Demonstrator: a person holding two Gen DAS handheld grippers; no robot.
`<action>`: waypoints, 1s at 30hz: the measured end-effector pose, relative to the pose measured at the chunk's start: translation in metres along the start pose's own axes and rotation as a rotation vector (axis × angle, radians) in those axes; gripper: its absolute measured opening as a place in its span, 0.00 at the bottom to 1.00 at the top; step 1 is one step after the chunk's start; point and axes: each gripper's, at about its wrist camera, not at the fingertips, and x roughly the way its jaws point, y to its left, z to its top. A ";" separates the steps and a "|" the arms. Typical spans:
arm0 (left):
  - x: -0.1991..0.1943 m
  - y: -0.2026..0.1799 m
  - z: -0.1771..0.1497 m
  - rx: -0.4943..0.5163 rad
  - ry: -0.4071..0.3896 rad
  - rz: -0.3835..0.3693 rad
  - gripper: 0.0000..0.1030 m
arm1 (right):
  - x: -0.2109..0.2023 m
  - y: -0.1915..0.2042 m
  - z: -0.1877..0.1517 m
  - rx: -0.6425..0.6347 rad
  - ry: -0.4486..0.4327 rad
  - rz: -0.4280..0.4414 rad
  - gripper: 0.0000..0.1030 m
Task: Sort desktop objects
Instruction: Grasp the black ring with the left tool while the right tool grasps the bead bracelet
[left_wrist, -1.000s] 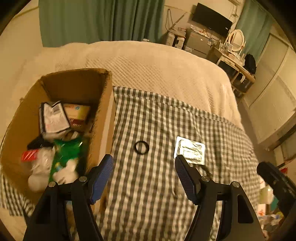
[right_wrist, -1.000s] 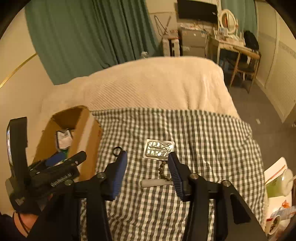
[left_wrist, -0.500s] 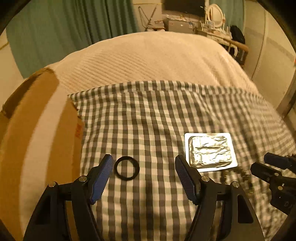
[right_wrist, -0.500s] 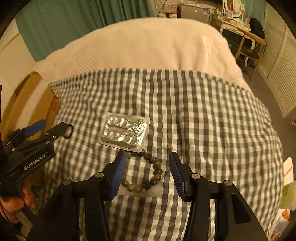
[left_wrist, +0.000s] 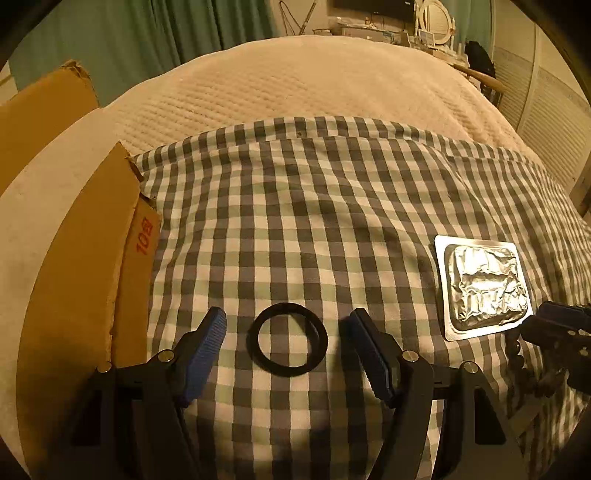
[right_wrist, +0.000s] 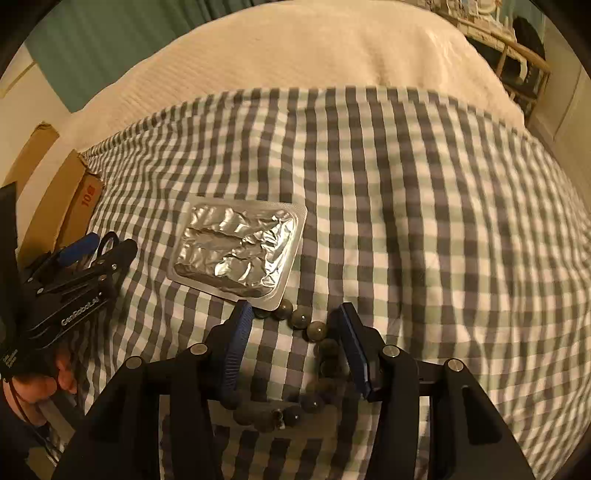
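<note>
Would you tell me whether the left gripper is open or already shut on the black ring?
Open. The left gripper has its pads either side of the black ring, clear gaps showing checked cloth between.

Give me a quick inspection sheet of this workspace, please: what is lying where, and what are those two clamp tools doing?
Surface: checked cloth laid over a cream blanket.
Job's things: black ring, foil pill pack and bead bracelet, all lying flat on the cloth; one end of the bracelet touches the pack's edge.
Clutter: cardboard box at the cloth's left edge; its contents are not visible.
Grippers: left gripper open, one finger on each side of the ring, not touching it; right gripper open over the bracelet, with beads between its fingers.
Cables: nothing seen.
Surroundings: green curtain, desk with a round mirror, dim warm light.
</note>
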 end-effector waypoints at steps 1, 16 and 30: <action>0.001 0.000 0.000 0.002 0.004 0.000 0.71 | 0.002 -0.003 -0.001 0.018 0.000 0.010 0.46; 0.001 0.004 -0.003 -0.048 0.059 -0.078 0.20 | 0.000 -0.004 -0.028 0.024 0.056 0.020 0.38; -0.039 0.021 -0.011 -0.161 0.121 -0.137 0.05 | -0.053 -0.012 -0.049 0.137 -0.005 -0.029 0.11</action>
